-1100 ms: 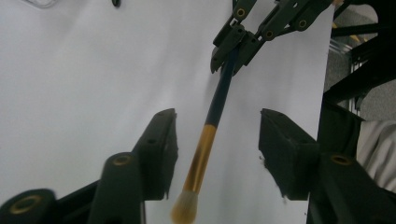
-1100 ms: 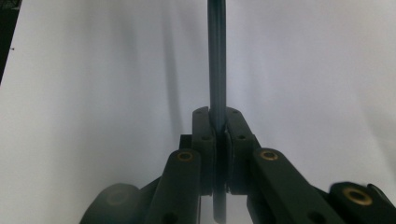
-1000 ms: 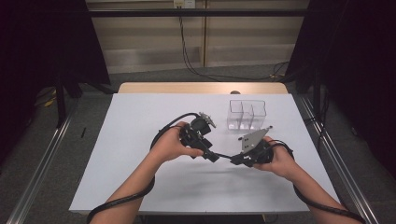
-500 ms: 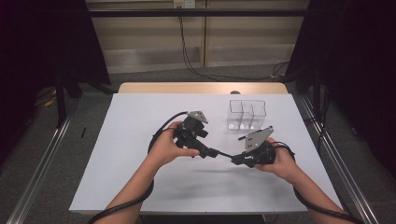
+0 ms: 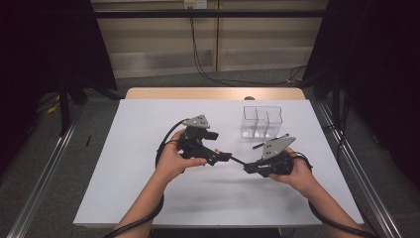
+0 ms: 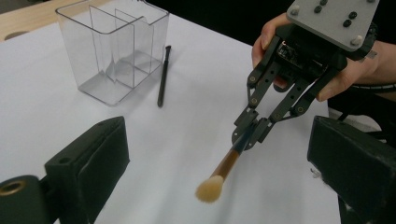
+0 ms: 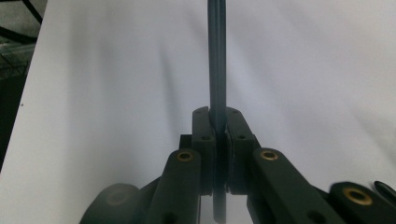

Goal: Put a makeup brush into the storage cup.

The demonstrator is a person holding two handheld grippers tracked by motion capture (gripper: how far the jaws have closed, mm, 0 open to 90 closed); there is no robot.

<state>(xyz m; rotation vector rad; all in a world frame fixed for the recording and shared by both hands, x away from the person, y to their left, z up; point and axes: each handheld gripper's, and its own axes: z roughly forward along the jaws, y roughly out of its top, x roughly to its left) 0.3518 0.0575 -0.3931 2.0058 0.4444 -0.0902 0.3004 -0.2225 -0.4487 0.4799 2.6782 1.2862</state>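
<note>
Right gripper (image 6: 252,135) clamped on the brush (image 6: 224,168); left gripper (image 5: 220,157) wide open, empty: close squarely on handle before right releases.

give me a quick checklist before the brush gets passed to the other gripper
1. Right gripper shut on the makeup brush: ok, jaws clamp the dark handle, also seen in the right gripper view.
2. Left gripper ready to receive: ok, its jaws stand wide open on either side of the brush.
3. Brush clear of the table: ok, the bristle end hangs above the white tabletop.
4. Bristle tip between the left jaws: cannot tell, it seems short of them.
5. Clear divided organizer upright and unobstructed: ok, compartments look empty.
6. Black pen out of the way: ok, it lies flat beside the organizer.
</note>
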